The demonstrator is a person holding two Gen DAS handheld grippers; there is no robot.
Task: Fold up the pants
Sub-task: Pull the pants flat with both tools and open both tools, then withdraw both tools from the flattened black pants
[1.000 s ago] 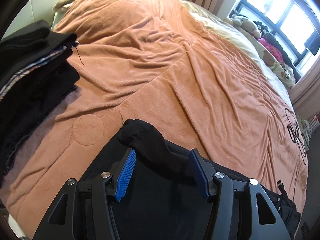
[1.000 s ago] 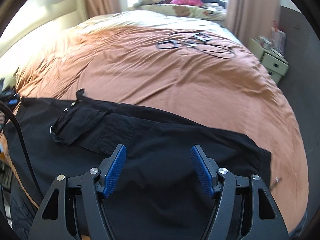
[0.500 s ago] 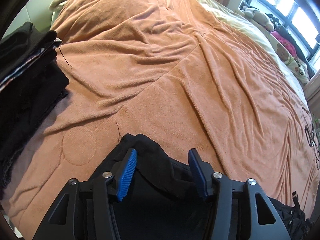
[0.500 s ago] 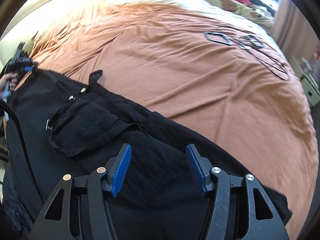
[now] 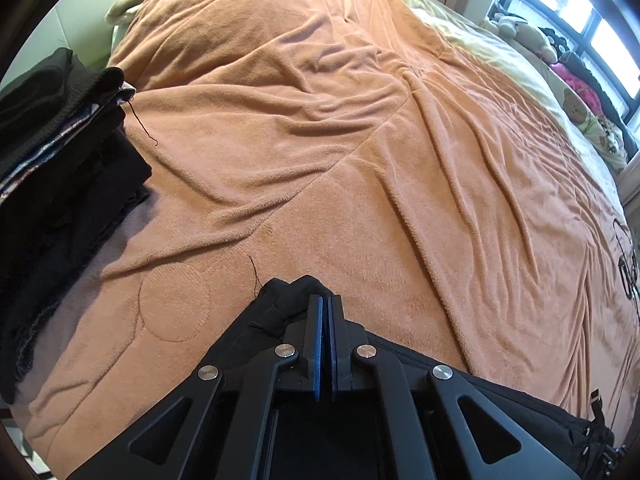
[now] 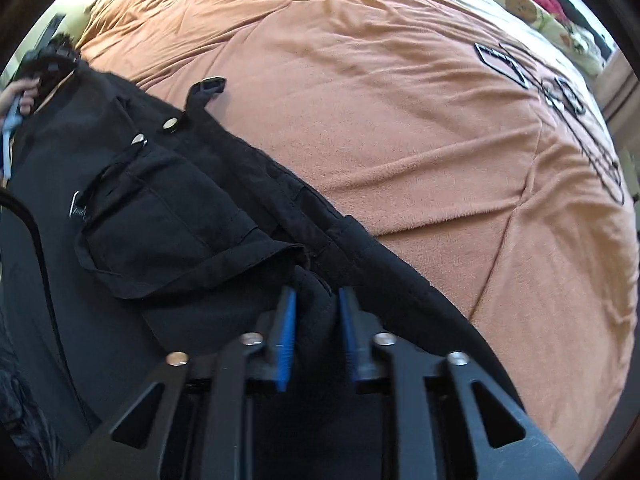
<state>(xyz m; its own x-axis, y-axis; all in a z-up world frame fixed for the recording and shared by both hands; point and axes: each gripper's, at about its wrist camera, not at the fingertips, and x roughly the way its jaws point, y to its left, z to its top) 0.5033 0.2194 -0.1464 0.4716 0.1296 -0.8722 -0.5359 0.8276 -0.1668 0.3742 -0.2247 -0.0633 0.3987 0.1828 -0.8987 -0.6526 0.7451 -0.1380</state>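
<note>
Pants (image 6: 168, 232): black cargo-style pants are lying spread along the near edge of the bed (image 5: 360, 140), on the orange blanket (image 6: 420, 140); a flapped side pocket (image 6: 152, 236) and snap buttons are facing up.

Left gripper (image 5: 325, 308): the jaws are being held fully together, having just been closing; a bunched corner of the black cloth is sitting at their tips, and it is judged to be pinched there, though the cloth between the pads is hidden.

Right gripper (image 6: 316, 304): the jaws have just been closing and are standing narrowly apart, with a raised ridge of the pants fabric being squeezed between the blue pads.

Handling: the fabric is judged to be soft, light and limp; it is wrinkling and heaping wherever it is pressed, so it is expected to sag and drape when lifted. The weave is looking matte rather than slippery. Nothing fragile is seen apart from the metal snaps.

Hold points: edges and corners are judged best, as both grippers are now doing, so that a straight fold line is being kept between the two grips.

Containers: none are being seen. The pocket is lying flat and closed; its contents cannot be told.

Clothes stack (image 5: 56, 152): dark folded garments are piled at the far left of the bed, well apart from the pants.
</note>
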